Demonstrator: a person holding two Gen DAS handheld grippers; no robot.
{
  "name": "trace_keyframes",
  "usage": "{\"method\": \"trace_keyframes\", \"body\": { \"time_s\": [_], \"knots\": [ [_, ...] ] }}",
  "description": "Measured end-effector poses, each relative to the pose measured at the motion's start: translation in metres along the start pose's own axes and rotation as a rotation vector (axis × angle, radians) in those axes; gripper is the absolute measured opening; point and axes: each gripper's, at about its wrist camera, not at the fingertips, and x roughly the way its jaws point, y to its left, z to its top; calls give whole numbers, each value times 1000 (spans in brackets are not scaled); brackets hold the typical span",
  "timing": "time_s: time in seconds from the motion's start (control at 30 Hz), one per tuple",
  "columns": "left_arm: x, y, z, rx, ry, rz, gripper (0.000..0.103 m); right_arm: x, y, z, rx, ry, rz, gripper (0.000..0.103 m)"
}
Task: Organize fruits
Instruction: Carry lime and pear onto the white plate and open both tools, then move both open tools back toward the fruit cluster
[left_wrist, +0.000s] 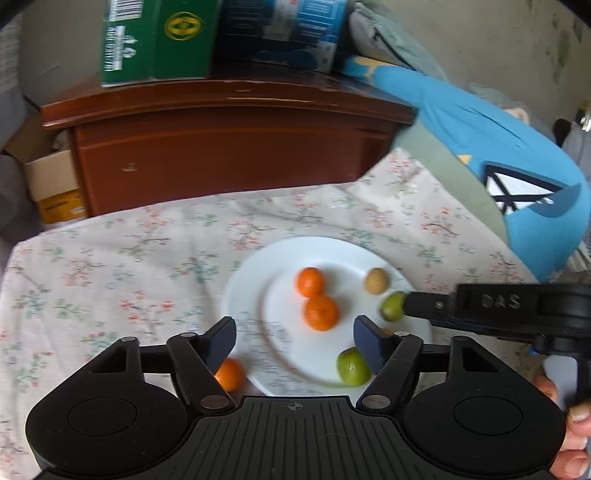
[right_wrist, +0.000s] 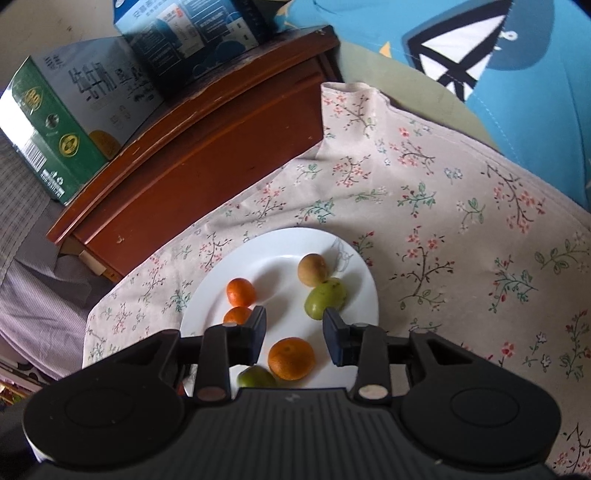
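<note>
A white plate (left_wrist: 332, 254) (right_wrist: 280, 247) lies on the flowered cloth (left_wrist: 110, 266). It carries two oranges (left_wrist: 309, 282) (left_wrist: 320, 312), a brown fruit (left_wrist: 376, 280) and two green fruits (left_wrist: 392, 305) (left_wrist: 352, 366). One more orange (left_wrist: 229, 374) rests on the cloth beside the plate's near left rim, half hidden by a finger. My left gripper (left_wrist: 295, 345) hangs open over the plate's near edge, holding nothing. My right gripper (right_wrist: 294, 328) (left_wrist: 410, 307) reaches in from the right. Its jaws stand a little apart around an orange (right_wrist: 291, 358) on the plate, with a gap beside it. The far green fruit (right_wrist: 325, 297) sits just past its tips.
A dark wooden cabinet (left_wrist: 221, 147) stands behind the cloth, with a green box (left_wrist: 155, 40) and a blue box (left_wrist: 280, 29) on top. A blue cushion (left_wrist: 480, 136) lies at the right. An open cardboard box (left_wrist: 51, 181) sits far left. A hand (left_wrist: 569, 443) grips the right tool.
</note>
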Motion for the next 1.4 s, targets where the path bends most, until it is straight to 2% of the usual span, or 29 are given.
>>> {"method": "trace_keyframes", "body": {
  "time_s": [0.17,0.33,0.4,0.53,0.73,0.87,1.0,1.23,1.4],
  "knots": [
    [-10,18,6,-15,8,48,74,0,7,-4,-36,9,24,36],
    [-23,32,11,-14,8,48,75,-2,23,-11,-129,-6,36,36],
    [-30,37,13,-2,7,62,82,-3,29,-15,-163,-8,57,37],
    [-37,51,14,31,19,120,84,-6,39,-21,-212,4,111,37],
    [-30,75,12,-19,98,140,86,-5,57,-37,-300,34,145,37],
    [-24,82,6,14,139,176,90,-4,63,-45,-329,63,183,37],
    [-21,86,-4,45,145,218,90,-3,70,-55,-364,88,224,37],
    [-14,98,-12,2,197,254,90,0,85,-75,-451,138,279,37],
    [-8,102,-17,-11,222,244,90,4,90,-86,-487,155,282,37]
  ]
}}
